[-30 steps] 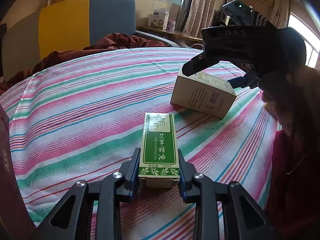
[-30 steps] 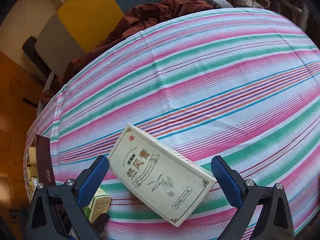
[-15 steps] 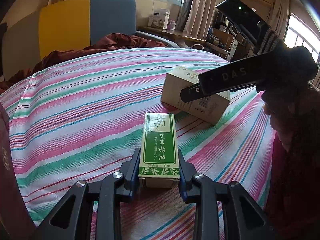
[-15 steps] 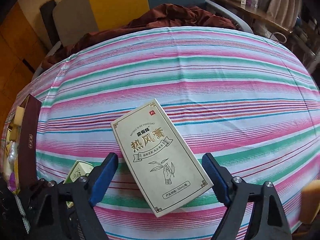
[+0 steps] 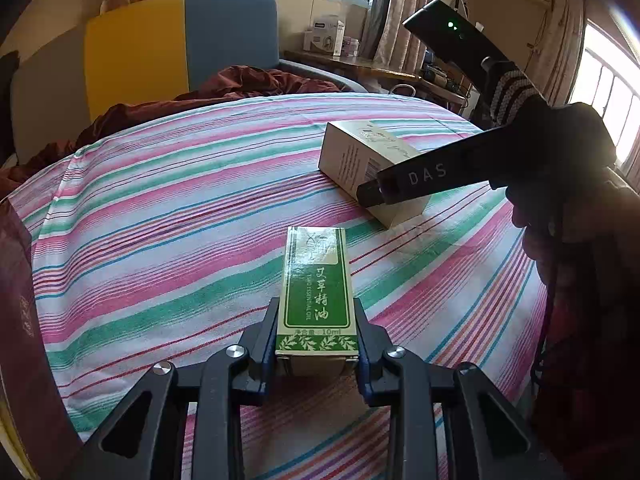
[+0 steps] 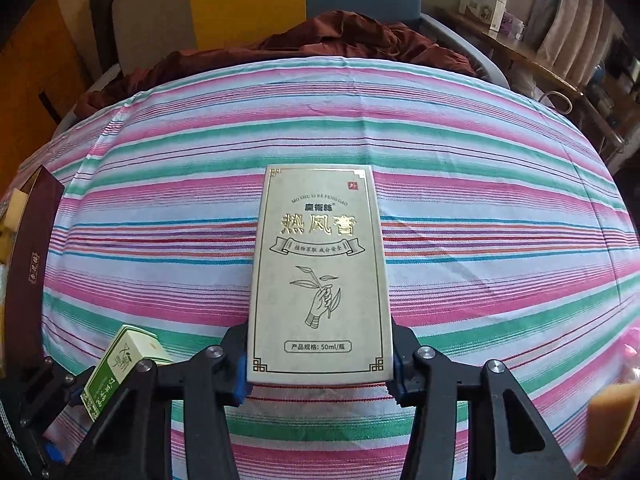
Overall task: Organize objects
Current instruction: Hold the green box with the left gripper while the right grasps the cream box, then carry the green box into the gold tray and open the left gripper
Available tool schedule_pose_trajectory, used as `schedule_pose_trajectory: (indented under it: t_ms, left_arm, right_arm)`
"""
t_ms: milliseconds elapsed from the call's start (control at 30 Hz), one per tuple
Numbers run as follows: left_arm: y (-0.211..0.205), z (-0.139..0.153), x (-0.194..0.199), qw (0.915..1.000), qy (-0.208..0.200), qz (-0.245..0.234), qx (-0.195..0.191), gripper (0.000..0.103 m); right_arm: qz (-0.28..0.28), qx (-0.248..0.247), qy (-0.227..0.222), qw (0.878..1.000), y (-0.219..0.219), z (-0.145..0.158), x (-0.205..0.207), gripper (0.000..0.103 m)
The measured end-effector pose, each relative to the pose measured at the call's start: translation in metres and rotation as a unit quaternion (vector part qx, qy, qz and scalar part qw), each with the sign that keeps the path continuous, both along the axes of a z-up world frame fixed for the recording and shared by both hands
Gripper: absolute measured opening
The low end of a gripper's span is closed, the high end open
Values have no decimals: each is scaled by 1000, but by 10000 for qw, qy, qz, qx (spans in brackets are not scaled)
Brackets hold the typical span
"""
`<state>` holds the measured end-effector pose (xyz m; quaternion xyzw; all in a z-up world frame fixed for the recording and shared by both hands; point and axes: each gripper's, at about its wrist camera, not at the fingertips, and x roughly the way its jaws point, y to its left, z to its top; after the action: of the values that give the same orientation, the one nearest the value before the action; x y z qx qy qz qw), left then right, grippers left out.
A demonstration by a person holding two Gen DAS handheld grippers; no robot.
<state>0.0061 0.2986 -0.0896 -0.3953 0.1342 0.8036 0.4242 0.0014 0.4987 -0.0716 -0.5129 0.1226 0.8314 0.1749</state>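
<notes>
While right gripper (image 6: 320, 364) fingers close round cream box (image 6: 320, 276), left gripper (image 5: 316, 344) clamps green box (image 5: 316, 292); risk: shallow end-grips, boxes pivot, drop onto striped cloth (image 6: 480, 208).

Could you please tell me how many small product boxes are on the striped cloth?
2: the green box in the left tool, and the cream box between the closing right tool.
</notes>
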Motion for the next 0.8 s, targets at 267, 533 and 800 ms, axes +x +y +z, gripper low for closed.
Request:
schedule_pose_trajectory:
  t_ms: [267, 533, 800]
  left_arm:
    - [-20, 27, 9, 9997, 64, 170, 148, 30]
    - [-51, 59, 14, 9978, 396, 479, 247, 30]
    - [-88, 76, 3, 9924, 612, 1044, 228, 31]
  right_arm:
    - [-42, -95, -2, 9999, 3, -6, -2, 52]
    - [-34, -41, -21, 10000, 1, -7, -2, 52]
    - [1, 45, -22, 10000, -1, -7, 1, 52]
